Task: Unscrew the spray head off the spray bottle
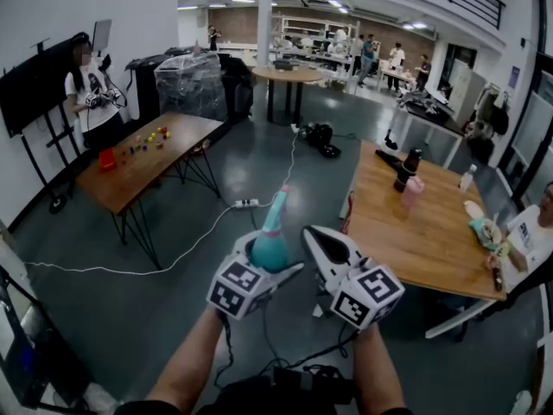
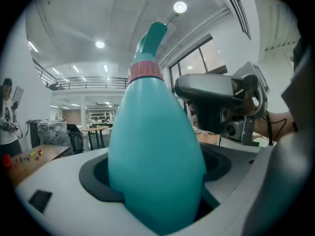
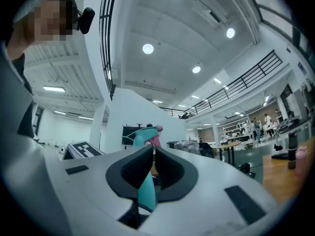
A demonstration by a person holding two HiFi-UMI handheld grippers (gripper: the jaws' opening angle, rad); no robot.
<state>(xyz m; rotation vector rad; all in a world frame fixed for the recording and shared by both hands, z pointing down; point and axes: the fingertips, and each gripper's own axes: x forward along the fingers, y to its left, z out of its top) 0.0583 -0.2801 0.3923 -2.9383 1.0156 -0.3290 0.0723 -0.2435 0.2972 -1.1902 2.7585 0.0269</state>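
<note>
A teal spray bottle [image 1: 270, 251] with a pink collar [image 2: 145, 70] and a teal spray head [image 2: 152, 38] is held up in the air, pointing away from me. My left gripper [image 1: 270, 264] is shut on its fat lower body [image 2: 155, 166], one dark pad on each side. My right gripper [image 1: 318, 236] hangs just to the right of the bottle, apart from it. In the right gripper view its jaws [image 3: 153, 151] meet at the tips with nothing between them. Beyond them shows the spray head [image 3: 147, 131].
A wooden table [image 1: 415, 240] at the right carries a black bottle [image 1: 408, 169] and a pink cup [image 1: 412, 191]; a person [image 1: 531, 236] sits at it. Left is another wooden table [image 1: 143, 167] with small coloured pieces. A white cable [image 1: 173, 262] crosses the floor below.
</note>
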